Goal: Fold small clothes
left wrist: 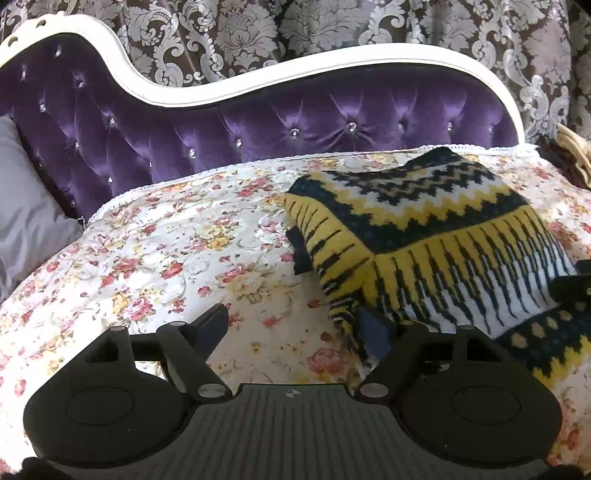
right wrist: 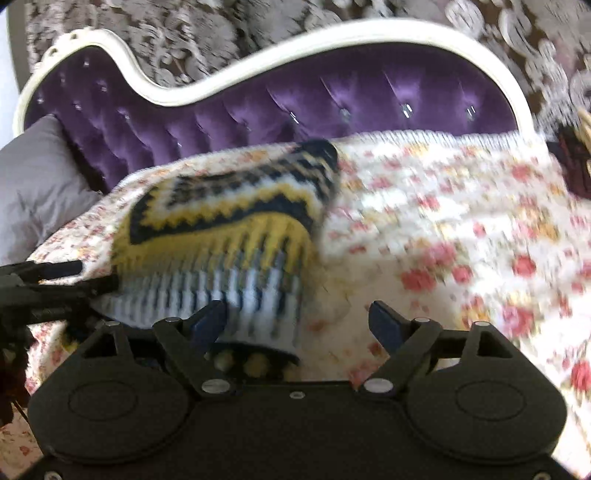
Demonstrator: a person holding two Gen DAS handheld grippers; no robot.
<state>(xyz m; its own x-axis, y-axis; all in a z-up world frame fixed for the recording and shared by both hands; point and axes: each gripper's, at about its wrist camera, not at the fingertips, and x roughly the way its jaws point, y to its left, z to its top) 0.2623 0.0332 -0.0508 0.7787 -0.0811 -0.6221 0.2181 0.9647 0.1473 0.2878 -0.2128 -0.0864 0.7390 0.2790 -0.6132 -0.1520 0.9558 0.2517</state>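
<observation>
A knitted sweater (left wrist: pixel 424 229) in yellow, navy and white lies folded on the floral bedspread (left wrist: pixel 166 258). My left gripper (left wrist: pixel 295 328) is open at the sweater's near left corner. Its right finger (left wrist: pixel 373 332) sits at the knit's edge, and its left finger (left wrist: pixel 214 325) is over bare bedspread. The right wrist view is blurred. In it the sweater (right wrist: pixel 221 236) lies left of centre. My right gripper (right wrist: pixel 297 321) is open, its left finger (right wrist: pixel 210 321) against the sweater's near hem and its right finger (right wrist: pixel 384 321) over bedspread. Neither pair of pads presses on the knit.
A purple tufted headboard (left wrist: pixel 277 122) with a white frame runs behind the bedspread. A grey pillow (left wrist: pixel 26 206) lies at the left. Patterned curtains (left wrist: pixel 332 26) hang behind. The left gripper's fingers (right wrist: pixel 55 280) show at the left edge of the right wrist view. A dark item (left wrist: pixel 565 162) sits at the far right.
</observation>
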